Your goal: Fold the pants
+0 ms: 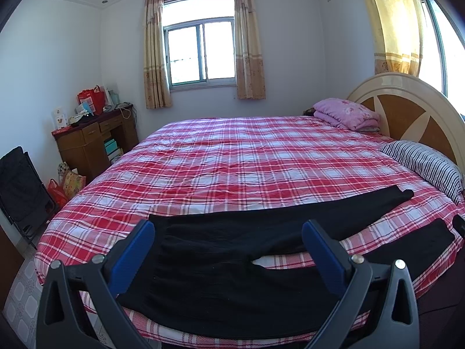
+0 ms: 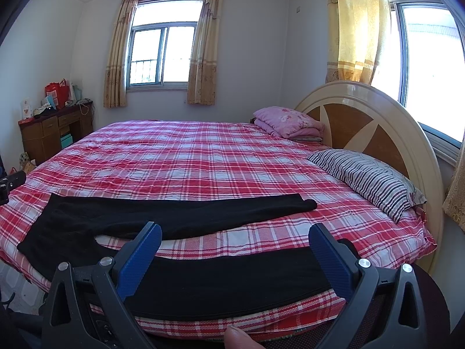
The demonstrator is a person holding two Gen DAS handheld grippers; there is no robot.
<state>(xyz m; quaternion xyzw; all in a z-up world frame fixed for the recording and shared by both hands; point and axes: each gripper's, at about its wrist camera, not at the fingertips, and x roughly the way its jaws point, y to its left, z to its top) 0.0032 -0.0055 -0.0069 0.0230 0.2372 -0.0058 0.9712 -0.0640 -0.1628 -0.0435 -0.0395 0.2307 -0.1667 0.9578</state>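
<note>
Black pants spread flat along the near edge of the bed, on a red-and-white plaid sheet. Waistband toward the near-left corner, both legs running rightward toward the headboard; legs parted in a narrow V, with a sliver of plaid showing at the crotch. Far leg lying further onto the bed, cuff ending short of the striped pillow. Near leg following the bed's front edge and draping slightly over it.

Left gripper spread wide, blue pads apart, poised above the waist and seat of the pants, gripping nothing. Cannot tell whether the tips touch the cloth. Right gripper likewise wide, blue pads framing the near leg toward its cuff end, nothing held between them. Fingertip visible at the bottom edge of the right wrist view.

Pink folded quilt stacked at the far-right corner of the bed beside the headboard. Wooden desk against the left wall beyond the bed's far-left corner, cluttered on top, with a red bag standing on it. Curtained window on the far wall, second window with yellow curtain behind the headboard.
</note>
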